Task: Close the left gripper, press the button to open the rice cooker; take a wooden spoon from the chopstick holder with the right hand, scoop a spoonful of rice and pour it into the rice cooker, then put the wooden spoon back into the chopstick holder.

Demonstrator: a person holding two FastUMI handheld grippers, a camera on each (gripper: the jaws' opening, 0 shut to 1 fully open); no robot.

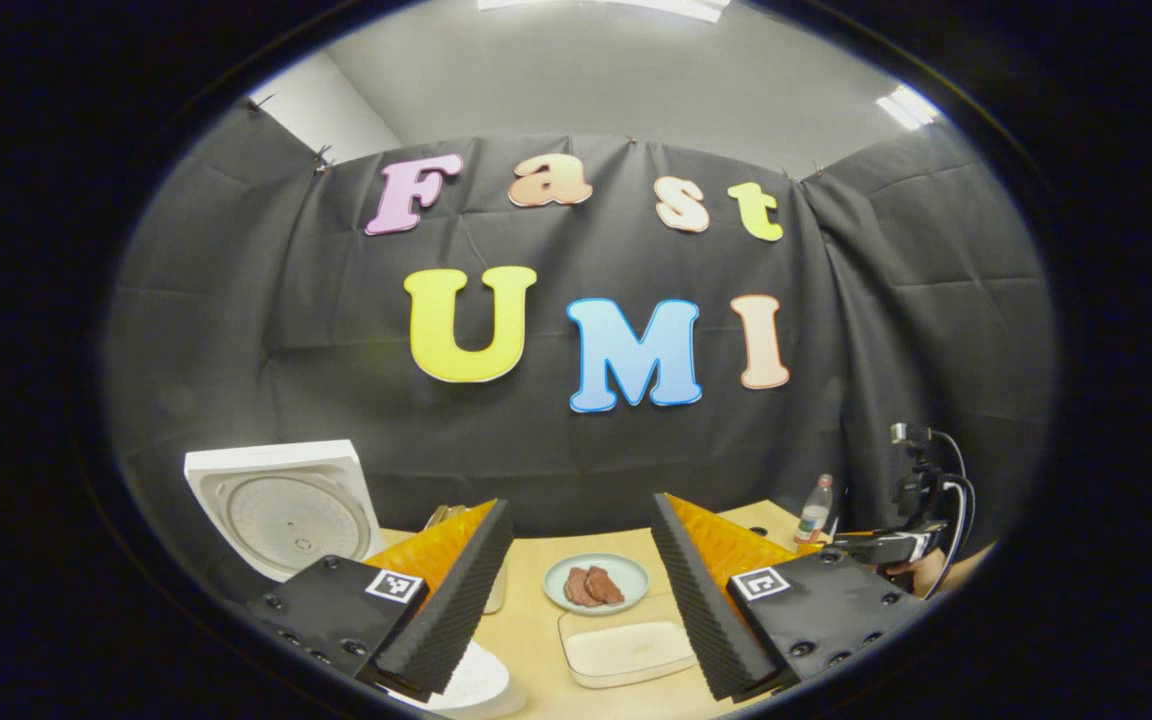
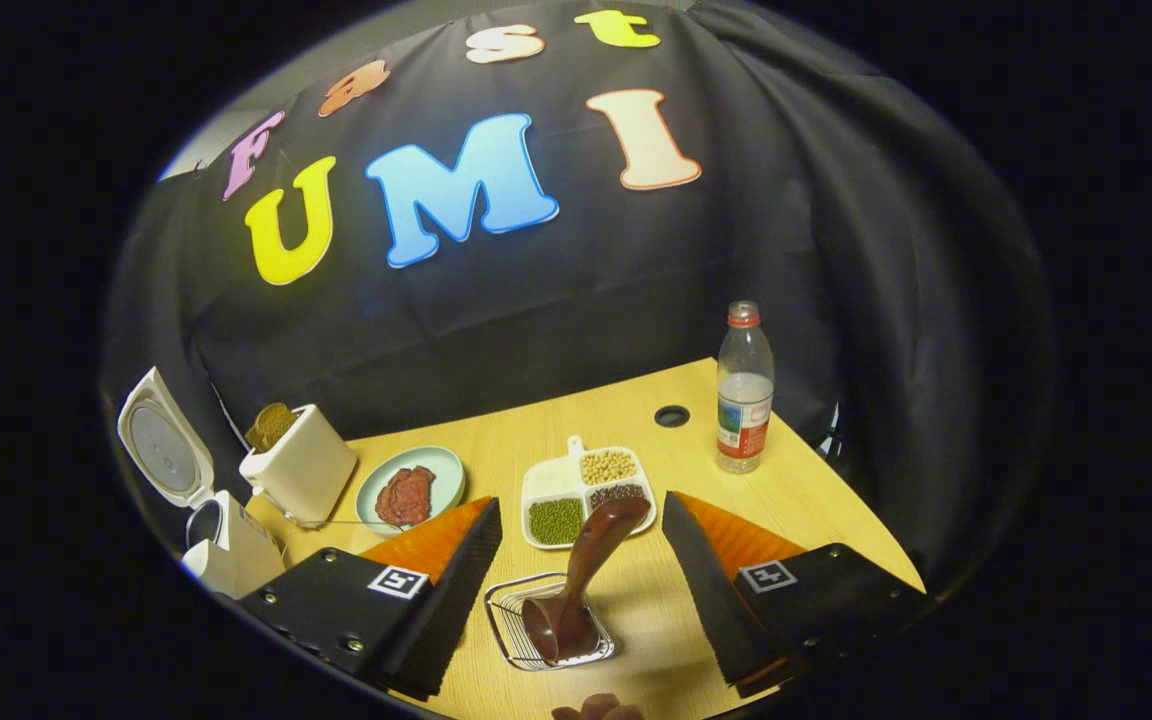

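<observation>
We see the rice cooker (image 2: 198, 500) standing lid-up, then, right of it, the wooden spoon (image 2: 576, 585) upright in its wire chopstick holder (image 2: 516, 630) between the right gripper's (image 2: 581, 560) spread, empty fingers, as the left gripper (image 1: 581, 590) also gapes, so we judge grasping the handle comes next.

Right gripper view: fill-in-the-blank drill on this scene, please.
The white rice cooker has its lid ____.
The dark wooden spoon rests bowl-down ____ the silver wire holder.
The white divided tray has ____ compartments.
The clear plastic bottle has a ____ cap.
Missing words: open; inside; three; red.
</observation>
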